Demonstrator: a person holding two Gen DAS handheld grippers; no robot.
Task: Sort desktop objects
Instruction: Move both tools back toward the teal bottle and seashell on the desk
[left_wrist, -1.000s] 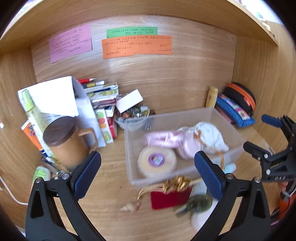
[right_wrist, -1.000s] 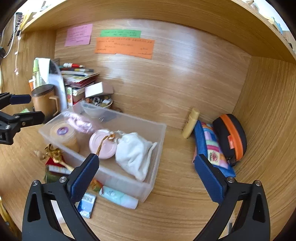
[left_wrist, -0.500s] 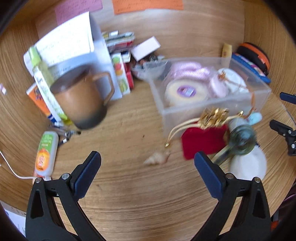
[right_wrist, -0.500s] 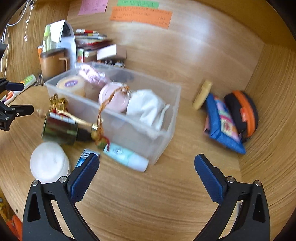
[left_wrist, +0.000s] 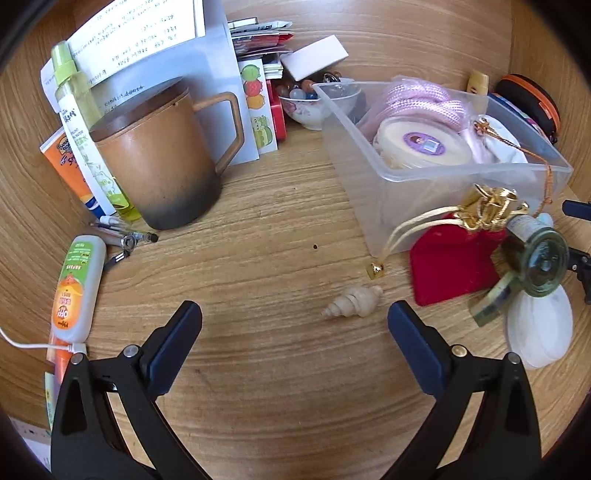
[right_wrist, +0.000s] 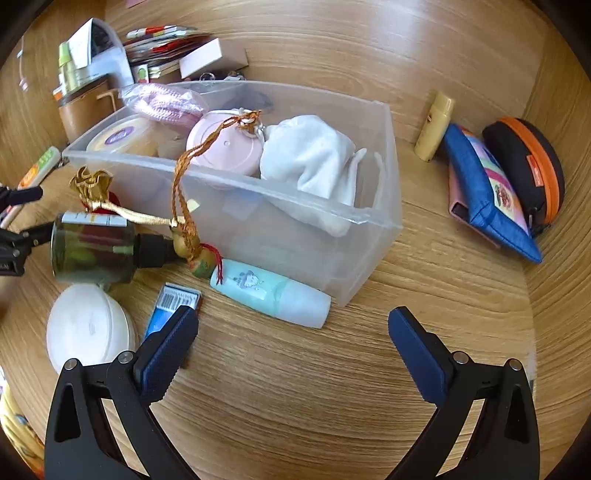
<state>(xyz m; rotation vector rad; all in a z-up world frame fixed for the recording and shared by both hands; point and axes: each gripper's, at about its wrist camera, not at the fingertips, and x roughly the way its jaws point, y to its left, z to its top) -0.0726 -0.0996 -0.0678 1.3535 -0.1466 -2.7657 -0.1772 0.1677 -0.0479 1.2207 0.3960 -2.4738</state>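
I am holding two tongs over a light wood-grain desk (left_wrist: 280, 229) set in a wooden alcove whose back and side walls curve up around it. My left tongs (left_wrist: 294, 325) are spread wide apart and hold nothing, hovering just above one small pale seashell (left_wrist: 352, 301) lying on bare wood. My right tongs (right_wrist: 293, 329) are also spread wide and empty, above one mint-green tube (right_wrist: 271, 291) that lies touching the front of one clear plastic bin (right_wrist: 388, 206). Inside the bin I count one white cloth pouch (right_wrist: 310, 158), one pink round case (right_wrist: 223, 149), one cream round tub (left_wrist: 421, 146) and one pink coiled cord (left_wrist: 421, 99). Beside the bin lie one red velvet pouch (left_wrist: 448, 267) with a gold top, one dark green glass bottle (right_wrist: 92, 251), one white round jar (right_wrist: 86, 326) and one small blue packet (right_wrist: 171, 304), partly covered by my right tongs. To the left stand one brown mug (left_wrist: 159, 162) and one small bowl (left_wrist: 314, 109) of beads, in front of a stack of booklets too crowded to count. Against the right wall rest one yellow tube (right_wrist: 434, 127), one blue pouch (right_wrist: 487, 192) and one black-and-orange case (right_wrist: 528, 166).
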